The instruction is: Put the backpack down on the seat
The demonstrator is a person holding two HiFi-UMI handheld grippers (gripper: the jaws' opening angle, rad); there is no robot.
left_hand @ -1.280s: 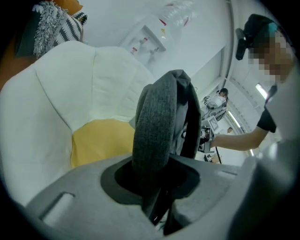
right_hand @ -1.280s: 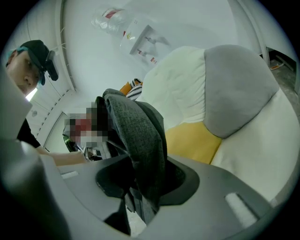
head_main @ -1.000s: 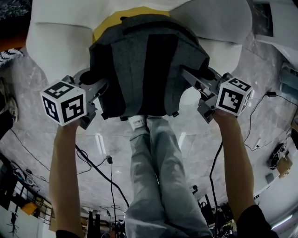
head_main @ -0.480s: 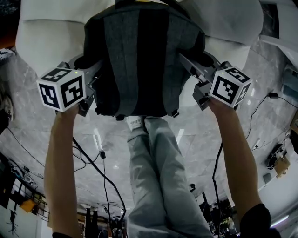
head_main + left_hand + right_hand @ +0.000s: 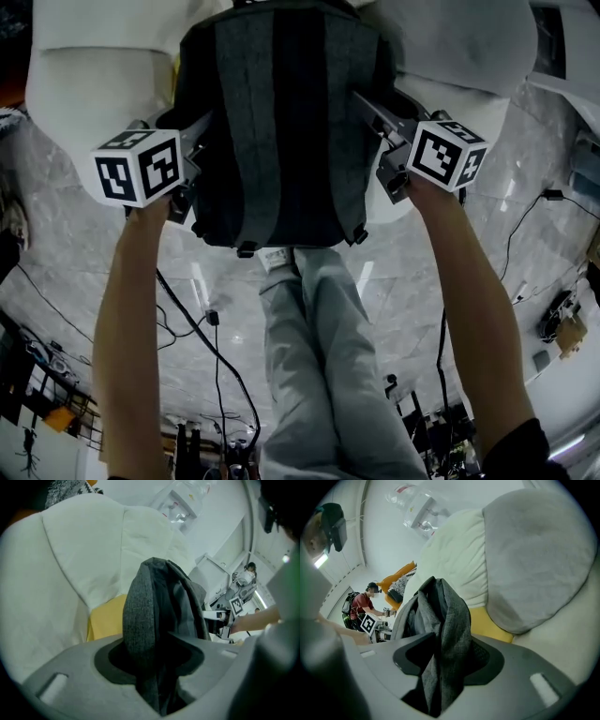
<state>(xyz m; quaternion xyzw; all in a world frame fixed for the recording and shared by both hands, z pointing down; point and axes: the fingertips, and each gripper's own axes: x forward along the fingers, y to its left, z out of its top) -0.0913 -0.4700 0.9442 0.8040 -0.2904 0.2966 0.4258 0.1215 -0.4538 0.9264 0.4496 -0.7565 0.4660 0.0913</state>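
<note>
While both forearms reach forward and down over the marble floor [image 5: 80,272], the job looks close to its end but not finished. Nearest, the left tool [image 5: 194,148] and the right tool [image 5: 372,111] flank the backpack [image 5: 281,122], one at each side panel. Each tool's own view shows a bunched fold of grey fabric running straight through the gap between its jaws. Those jaws have just been easing apart, yet in both views the cloth fills the gap and lies against both pads, so I read each tool as clamped on the backpack, with the grip loosening.

The backpack hangs upright between the two tools, its back panel and dark centre stripe facing the person, its lower buckles toward the person's feet. It covers most of the seat [image 5: 382,202] from above, so no view shows whether its base rests on the seat or hangs just over it.

Beyond it, a yellow cushion [image 5: 105,618] lies at the back of the seat, close behind the pack, with the pale armchair [image 5: 89,84] wrapping around and a grey cushion [image 5: 539,550] against the far side.

What seems left: settle the base fully on the seat, let the folds slip free, and draw both tools clear without tipping the pack forward.
</note>
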